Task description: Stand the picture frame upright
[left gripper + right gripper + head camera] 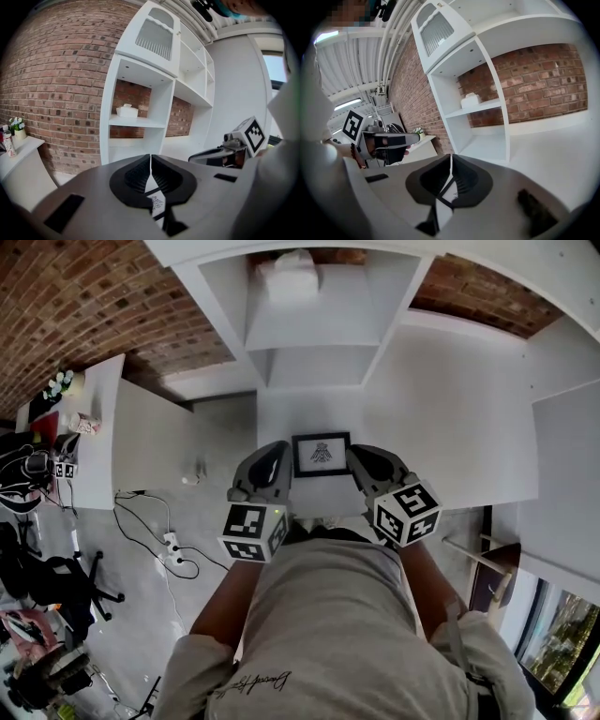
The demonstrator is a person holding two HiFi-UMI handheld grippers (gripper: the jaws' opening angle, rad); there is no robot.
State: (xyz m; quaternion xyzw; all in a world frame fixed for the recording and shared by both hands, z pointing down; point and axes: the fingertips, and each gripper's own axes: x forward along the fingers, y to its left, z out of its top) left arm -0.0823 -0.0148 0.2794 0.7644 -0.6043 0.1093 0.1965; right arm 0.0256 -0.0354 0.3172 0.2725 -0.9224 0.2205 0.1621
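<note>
- Picture frame [321, 455], black-rimmed with a white mat and a small dark print, is held by its two side edges just in front of the person, its face turned up toward the head camera.
- The left gripper [284, 463] has its jaws pressed together on the frame's left edge, which shows as a thin strip between the ribbed pads.
- The right gripper [356, 461] is clamped the same way on the right edge.
- The frame is over the near part of a white surface [450, 418]; whether its lower edge touches cannot be told.
- Farther off, a white shelving unit [314, 334] stands against a brick wall [75, 306], with a white container [127, 111] on one shelf.
- At the left, cables [155, 526] lie on the grey floor beside a white side table [94, 427].
</note>
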